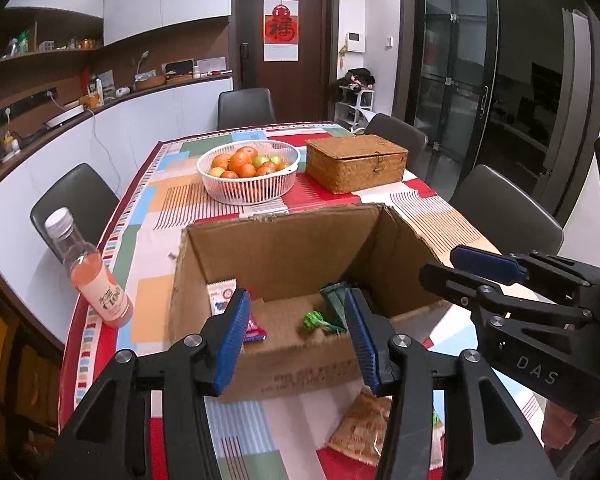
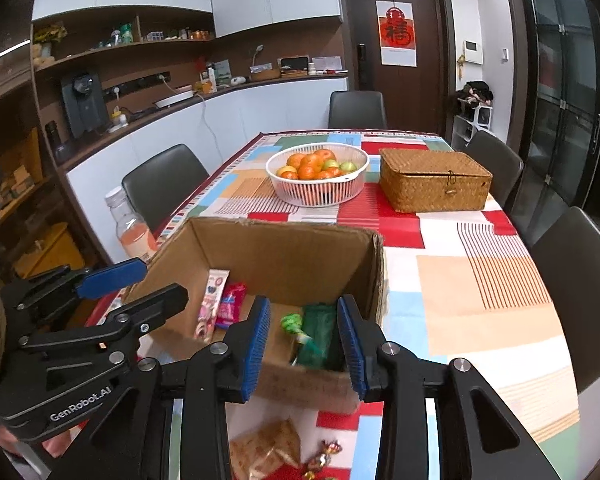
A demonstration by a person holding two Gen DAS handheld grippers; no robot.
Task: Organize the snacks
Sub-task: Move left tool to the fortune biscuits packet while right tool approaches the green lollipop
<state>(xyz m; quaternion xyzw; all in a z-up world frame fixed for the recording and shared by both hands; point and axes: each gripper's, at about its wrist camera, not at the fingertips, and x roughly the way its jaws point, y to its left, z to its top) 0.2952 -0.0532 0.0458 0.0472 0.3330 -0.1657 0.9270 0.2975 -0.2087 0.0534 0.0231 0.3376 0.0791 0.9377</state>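
Note:
An open cardboard box [image 1: 296, 252] stands on the patterned tablecloth. Inside it lie a white and pink packet [image 2: 212, 300], a red packet [image 2: 230, 306], a green lollipop [image 1: 312, 320] and a dark green packet [image 2: 318, 334]. My left gripper [image 1: 296, 332] hangs open over the box's near wall, with nothing between its blue pads. My right gripper [image 2: 304, 344] is open beside it, also holding nothing. A tan snack bag [image 2: 266, 452] and some wrapped candies [image 2: 324, 456] lie on the cloth in front of the box, below the grippers.
A bottle of pink drink [image 1: 96, 280] stands at the table's left edge. Behind the box are a white basket [image 1: 252, 194] of fruit and a shut wicker box [image 1: 356, 162]. Dark chairs [image 1: 72, 196] surround the table.

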